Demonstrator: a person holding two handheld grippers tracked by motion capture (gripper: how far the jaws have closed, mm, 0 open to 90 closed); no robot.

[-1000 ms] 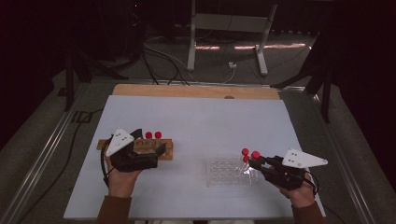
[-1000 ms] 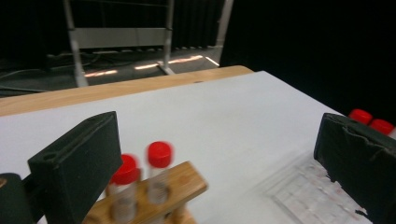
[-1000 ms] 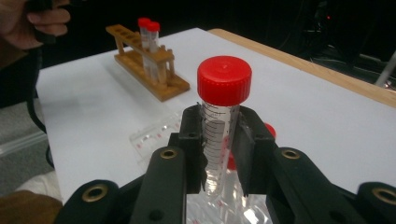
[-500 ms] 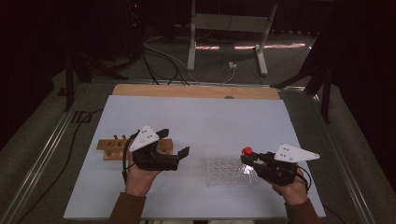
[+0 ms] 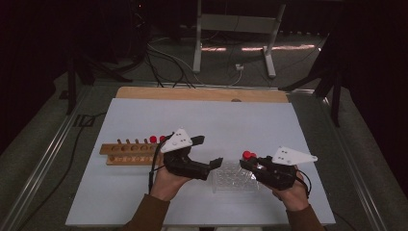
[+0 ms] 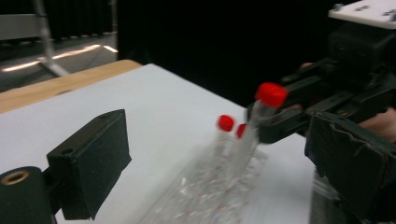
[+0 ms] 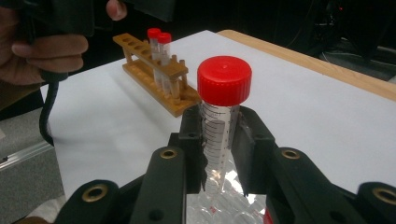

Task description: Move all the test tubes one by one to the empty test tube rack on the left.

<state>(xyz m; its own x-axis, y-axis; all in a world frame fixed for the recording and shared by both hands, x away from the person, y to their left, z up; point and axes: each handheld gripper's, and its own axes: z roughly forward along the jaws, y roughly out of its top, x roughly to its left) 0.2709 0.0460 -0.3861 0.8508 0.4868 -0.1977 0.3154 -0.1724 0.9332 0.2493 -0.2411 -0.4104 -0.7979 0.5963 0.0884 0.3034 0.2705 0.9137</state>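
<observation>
My right gripper (image 5: 246, 162) is shut on a clear tube with a red cap (image 7: 223, 80), held upright just above the clear plastic rack (image 5: 232, 181). In the left gripper view that rack (image 6: 205, 191) holds two more red-capped tubes (image 6: 226, 123). My left gripper (image 5: 208, 151) hovers left of the clear rack. It is open with nothing between its jaws, which have just been closing a little. The wooden rack (image 5: 127, 153) lies further left with two red-capped tubes (image 5: 158, 139) at its right end.
Everything stands on a white sheet (image 5: 240, 120) over a table with a wooden strip (image 5: 192, 94) at the far edge. Metal rails run along both sides. A stand and cables sit on the floor beyond the table.
My left gripper has left the wooden rack and moved right toward the clear rack. My right gripper still holds its tube in nearly the same place.
</observation>
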